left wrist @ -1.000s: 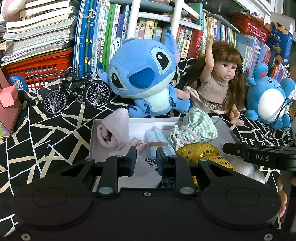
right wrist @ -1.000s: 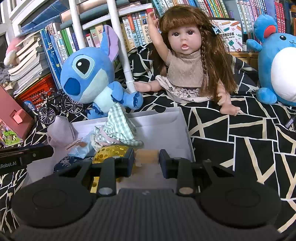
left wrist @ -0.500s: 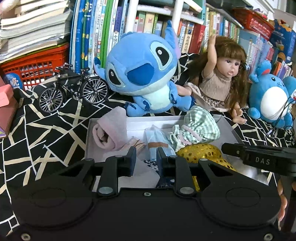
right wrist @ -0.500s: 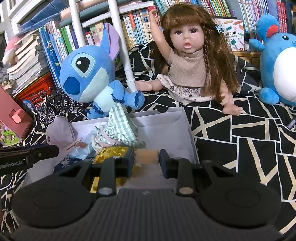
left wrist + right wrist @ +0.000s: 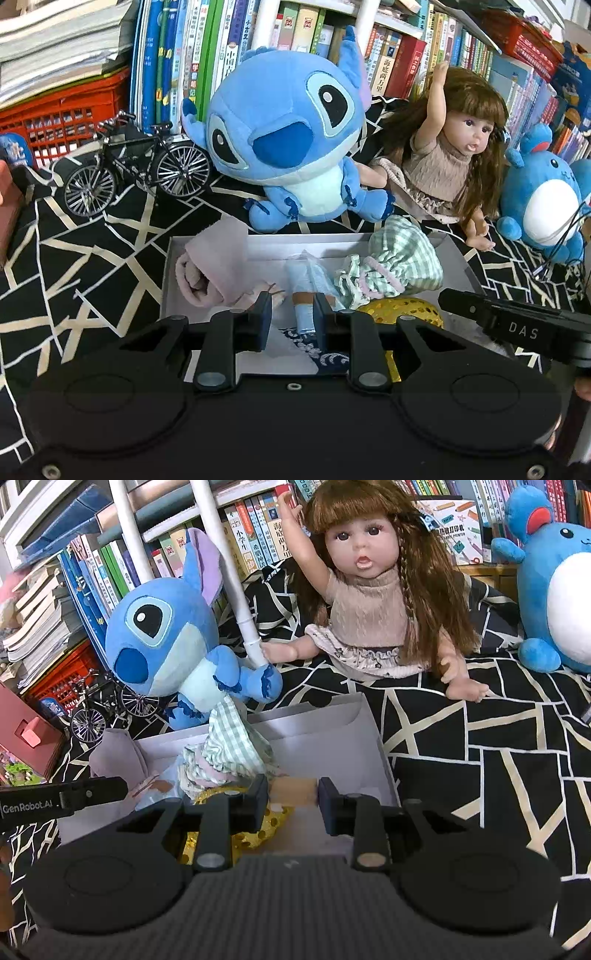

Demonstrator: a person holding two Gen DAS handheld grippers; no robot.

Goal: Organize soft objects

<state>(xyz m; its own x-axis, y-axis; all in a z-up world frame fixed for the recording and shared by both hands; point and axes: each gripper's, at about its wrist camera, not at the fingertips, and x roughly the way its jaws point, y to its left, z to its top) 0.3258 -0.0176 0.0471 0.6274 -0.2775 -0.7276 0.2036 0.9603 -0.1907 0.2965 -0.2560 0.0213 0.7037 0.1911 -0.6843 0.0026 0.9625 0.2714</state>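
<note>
Black pads of the left claw (image 5: 291,319) are parting with nothing pinched; a pale blue cloth (image 5: 306,284) lies just beyond. The right claw (image 5: 291,805) is widening too, empty, over the gold pouch (image 5: 258,830). Soft pieces crowd the white box (image 5: 465,266), walls corralling them. Behind it, the plush (image 5: 291,147) and doll (image 5: 373,602) sit propped against books.

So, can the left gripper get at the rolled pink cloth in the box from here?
Probably yes. The pink cloth lies uncovered at the white box's left end, just left of the left gripper, whose opening jaws look empty; nothing blocks that short path.
</note>
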